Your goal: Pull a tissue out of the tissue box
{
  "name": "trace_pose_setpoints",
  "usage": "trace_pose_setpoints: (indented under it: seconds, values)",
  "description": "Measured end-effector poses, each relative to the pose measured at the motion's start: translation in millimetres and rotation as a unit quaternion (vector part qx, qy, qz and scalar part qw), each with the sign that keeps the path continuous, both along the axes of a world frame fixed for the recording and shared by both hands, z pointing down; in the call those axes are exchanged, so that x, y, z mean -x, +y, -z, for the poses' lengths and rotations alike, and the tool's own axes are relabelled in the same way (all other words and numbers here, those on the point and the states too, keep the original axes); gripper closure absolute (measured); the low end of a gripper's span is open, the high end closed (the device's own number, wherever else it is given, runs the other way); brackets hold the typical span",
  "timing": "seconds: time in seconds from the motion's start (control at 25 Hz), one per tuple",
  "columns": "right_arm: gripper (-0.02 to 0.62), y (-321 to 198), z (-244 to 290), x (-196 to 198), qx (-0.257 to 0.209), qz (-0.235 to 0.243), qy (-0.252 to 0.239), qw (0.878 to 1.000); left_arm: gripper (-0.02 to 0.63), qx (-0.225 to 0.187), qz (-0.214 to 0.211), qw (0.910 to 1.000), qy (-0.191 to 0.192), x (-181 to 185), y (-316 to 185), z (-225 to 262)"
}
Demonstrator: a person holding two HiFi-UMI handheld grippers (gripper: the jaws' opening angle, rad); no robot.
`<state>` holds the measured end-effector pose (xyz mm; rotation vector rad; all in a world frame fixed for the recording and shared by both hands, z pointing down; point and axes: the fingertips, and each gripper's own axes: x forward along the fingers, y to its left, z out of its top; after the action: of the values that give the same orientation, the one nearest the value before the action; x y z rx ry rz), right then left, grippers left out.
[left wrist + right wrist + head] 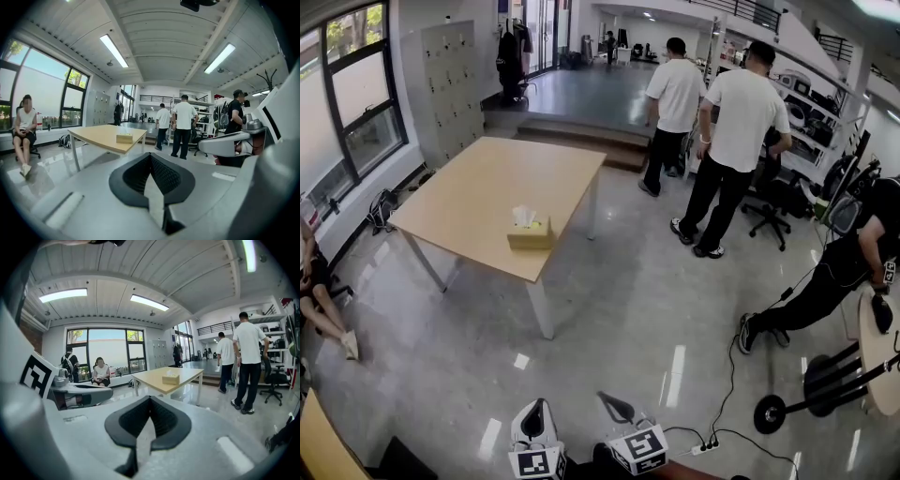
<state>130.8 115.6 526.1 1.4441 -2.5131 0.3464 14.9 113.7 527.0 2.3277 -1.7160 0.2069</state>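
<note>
A tan tissue box [530, 233] with a white tissue sticking up stands near the front edge of a light wooden table [487, 192], far ahead of me. It also shows small in the left gripper view as the tissue box [124, 138] and in the right gripper view as the tissue box [170, 378]. My left gripper [535, 412] and right gripper [614, 405] hang side by side at the bottom of the head view, well short of the table. The left gripper [150, 157] is shut and holds nothing. The right gripper [150, 399] is shut too, with nothing in it.
Shiny floor lies between me and the table. Two people in white shirts [739, 131] stand at the back right by an office chair [769, 206]. Another person [839, 277] bends at the right beside a round table [877, 361]. A power strip [705, 448] lies on the floor; someone sits at the left [319, 300].
</note>
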Motion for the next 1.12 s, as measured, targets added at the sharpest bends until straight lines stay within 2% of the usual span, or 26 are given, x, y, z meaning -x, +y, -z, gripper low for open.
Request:
trace_pose_setpoints:
  seconds: [0.4, 0.92, 1.12]
  values:
    - [0.604, -54.7, -5.8, 38.4, 0.010, -0.024, 0.004, 1.000, 0.588, 0.004, -0.030, 0.9995, 0.005, 35.4, -62.2, -6.0]
    - [0.604, -132.2, 15.5, 118.0, 0.007, -0.043, 0.026, 0.999, 0.588, 0.014, -0.041, 0.9990, 0.008, 116.3, -149.7, 19.9]
    - [0.604, -156.2, 15.5, 144.5, 0.002, -0.046, 0.034, 0.998, 0.588, -0.005, -0.044, 0.9990, 0.013, 144.4, -174.3, 26.7]
